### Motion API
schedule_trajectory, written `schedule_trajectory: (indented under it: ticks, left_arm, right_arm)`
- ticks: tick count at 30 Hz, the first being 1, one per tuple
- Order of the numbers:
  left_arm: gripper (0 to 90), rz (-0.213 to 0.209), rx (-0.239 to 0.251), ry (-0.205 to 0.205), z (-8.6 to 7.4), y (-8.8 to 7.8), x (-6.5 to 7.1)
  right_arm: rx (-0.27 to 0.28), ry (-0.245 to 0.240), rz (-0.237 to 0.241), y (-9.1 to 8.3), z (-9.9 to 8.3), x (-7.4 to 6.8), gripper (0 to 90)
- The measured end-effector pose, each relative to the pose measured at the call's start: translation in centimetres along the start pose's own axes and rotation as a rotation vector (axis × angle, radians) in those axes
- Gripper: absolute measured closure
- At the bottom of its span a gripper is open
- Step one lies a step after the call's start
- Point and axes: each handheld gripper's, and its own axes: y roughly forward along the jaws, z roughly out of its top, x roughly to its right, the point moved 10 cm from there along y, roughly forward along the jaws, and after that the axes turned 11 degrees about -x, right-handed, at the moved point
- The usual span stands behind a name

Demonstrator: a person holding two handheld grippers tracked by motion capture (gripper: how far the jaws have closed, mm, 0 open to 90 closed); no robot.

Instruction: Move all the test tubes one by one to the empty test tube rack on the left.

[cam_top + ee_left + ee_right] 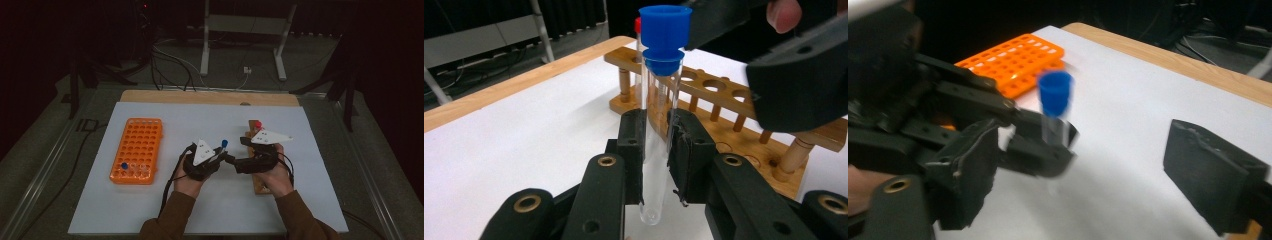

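The test tube is a slim cylinder of clear glass or plastic with a rounded bottom, closed by a bright blue stopper whose flared, smooth cap is wider than the tube. It stands upright, clamped near its middle between the flat black pads of the left gripper, above the white sheet near the table's centre. The pads look rubbery, with a frayed edge on one; the arms behind them are matte black plastic with brass-coloured rivets.

The right gripper has its jaws spread wide apart with nothing between them, and in its own view the tube sits blurred just ahead of that gap. In the high view both grippers meet near the middle of the table, each topped by a pale three-cornered plate.

Just behind the tube lies a wooden rack, varnished, with round holes and turned pegs; a red-capped tube stands at its far end. Farther left sits an orange plastic rack, a grid of square holes, with a blue-capped tube in its near corner.
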Motion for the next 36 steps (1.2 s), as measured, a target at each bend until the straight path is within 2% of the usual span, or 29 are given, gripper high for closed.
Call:
schedule_trajectory:
  ticks: [4,8,17,22,25,29,35,36]
  left_arm:
    - [76.8,0.002,0.009,-0.010,0.1,-0.7,-0.5]
    - [76.8,0.011,0.015,-0.016,0.1,-1.6,-1.2]
    - [76.8,0.050,0.039,-0.054,-0.1,-4.4,-3.3]
    - [76.8,0.081,0.043,-0.070,-0.4,-5.9,-4.7]
    - [76.8,0.090,0.040,-0.080,-0.6,-6.7,-5.5]
    - [76.7,0.090,0.050,-0.106,-0.8,-7.6,-6.4]
    - [76.8,0.097,0.053,-0.126,-1.1,-9.2,-7.8]
    - [76.8,0.099,0.052,-0.119,-1.1,-9.5,-8.0]
  right_arm:
    - [-0.009,0.002,0.005,-0.1,-0.5,0.4,2.1]
    - [-0.023,-0.005,-0.027,-0.2,-1.1,0.9,0.0]
    - [-0.014,0.009,-0.053,-1.1,-2.3,1.9,0.0]
    - [-0.017,0.021,-0.084,-1.6,-3.4,2.7,0.0]
    - [-0.012,0.024,-0.106,-2.0,-3.7,3.2,0.0]
    - [0.000,0.047,-0.110,-2.5,-4.2,3.8,0.0]
    - [0.014,0.064,-0.117,-3.1,-4.8,4.3,0.0]
    - [0.021,0.069,-0.115,-3.2,-4.8,4.4,0.0]
